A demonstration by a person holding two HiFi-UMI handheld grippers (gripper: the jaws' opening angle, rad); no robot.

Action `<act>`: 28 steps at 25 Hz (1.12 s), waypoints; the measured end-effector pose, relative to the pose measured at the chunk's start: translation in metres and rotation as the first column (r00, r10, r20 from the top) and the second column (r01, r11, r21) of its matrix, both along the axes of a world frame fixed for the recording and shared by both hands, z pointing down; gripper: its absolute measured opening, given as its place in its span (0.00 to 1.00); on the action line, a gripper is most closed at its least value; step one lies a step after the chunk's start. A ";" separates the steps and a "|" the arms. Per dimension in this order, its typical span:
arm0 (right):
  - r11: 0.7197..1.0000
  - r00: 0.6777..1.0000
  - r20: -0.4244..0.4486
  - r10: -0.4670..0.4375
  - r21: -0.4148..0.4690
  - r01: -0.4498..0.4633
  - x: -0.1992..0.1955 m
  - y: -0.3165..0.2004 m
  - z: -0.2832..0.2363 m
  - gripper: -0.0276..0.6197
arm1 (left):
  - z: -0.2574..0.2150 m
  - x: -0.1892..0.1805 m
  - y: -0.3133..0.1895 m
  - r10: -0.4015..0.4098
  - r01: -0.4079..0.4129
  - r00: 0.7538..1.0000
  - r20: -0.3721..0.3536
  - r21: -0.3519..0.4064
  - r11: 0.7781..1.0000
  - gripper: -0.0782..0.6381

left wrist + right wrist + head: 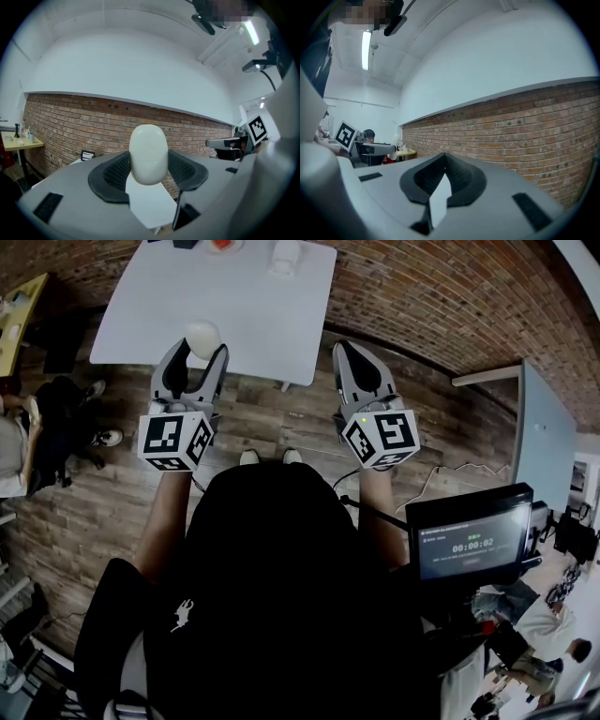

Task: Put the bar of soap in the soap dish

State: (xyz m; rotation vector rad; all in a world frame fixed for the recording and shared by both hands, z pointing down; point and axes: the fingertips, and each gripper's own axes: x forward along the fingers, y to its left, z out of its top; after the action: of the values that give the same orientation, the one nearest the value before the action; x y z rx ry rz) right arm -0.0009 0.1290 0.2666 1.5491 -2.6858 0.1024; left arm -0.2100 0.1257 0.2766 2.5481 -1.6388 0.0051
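A white oval bar of soap [202,334] [148,153] stands upright between the black pads of my left gripper [202,343] [148,171], which is shut on it, over the near edge of the white table [169,296]. At the table's far edge lie a small dish with something red [225,245] and a white object [286,255]; I cannot tell which is the soap dish. My right gripper [345,351] [442,161] is shut with nothing in it, held just off the table's near right corner above the wooden floor.
A brick wall [441,296] curves behind the table. A monitor on a stand [469,545] is at my right, with a grey tabletop [546,432] beyond it. A seated person [19,451] and a yellow table [21,306] are at the left.
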 end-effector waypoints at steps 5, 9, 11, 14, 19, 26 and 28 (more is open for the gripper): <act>1.000 1.000 -0.015 0.018 0.007 -0.018 -0.020 0.007 0.010 0.05 | 0.013 -0.019 0.004 0.025 -0.025 1.000 -0.011 0.004 1.000 0.47; 0.999 0.999 -0.028 0.031 0.016 -0.030 -0.036 0.011 0.021 0.05 | 0.029 -0.035 0.005 0.042 -0.042 0.999 -0.022 0.006 0.999 0.47; 0.999 0.999 -0.030 0.041 0.013 -0.040 -0.037 0.010 0.022 0.05 | 0.030 -0.036 0.003 0.047 -0.047 0.999 -0.025 0.008 0.999 0.47; 0.999 0.998 -0.034 0.052 0.000 -0.052 -0.036 0.010 0.021 0.05 | 0.027 -0.039 0.003 0.051 -0.051 0.998 -0.025 0.005 0.999 0.47; 0.999 0.998 -0.040 0.053 -0.005 -0.053 -0.041 0.009 0.017 0.05 | 0.025 -0.046 0.002 0.049 -0.049 0.998 -0.027 -0.003 0.999 0.47; 0.998 0.997 -0.041 0.063 -0.017 -0.064 -0.043 0.010 0.018 0.05 | 0.026 -0.049 0.001 0.054 -0.054 0.998 -0.029 -0.016 0.998 0.47; 0.998 0.997 -0.041 0.064 -0.018 -0.064 -0.043 0.010 0.018 0.05 | 0.026 -0.049 0.001 0.056 -0.057 0.998 -0.028 -0.013 0.998 0.47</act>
State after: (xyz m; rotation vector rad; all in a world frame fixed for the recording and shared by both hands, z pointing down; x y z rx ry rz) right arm -0.0438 0.1386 0.2843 1.6140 -2.5978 0.0973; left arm -0.2593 0.1268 0.3025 2.5713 -1.5512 -0.0132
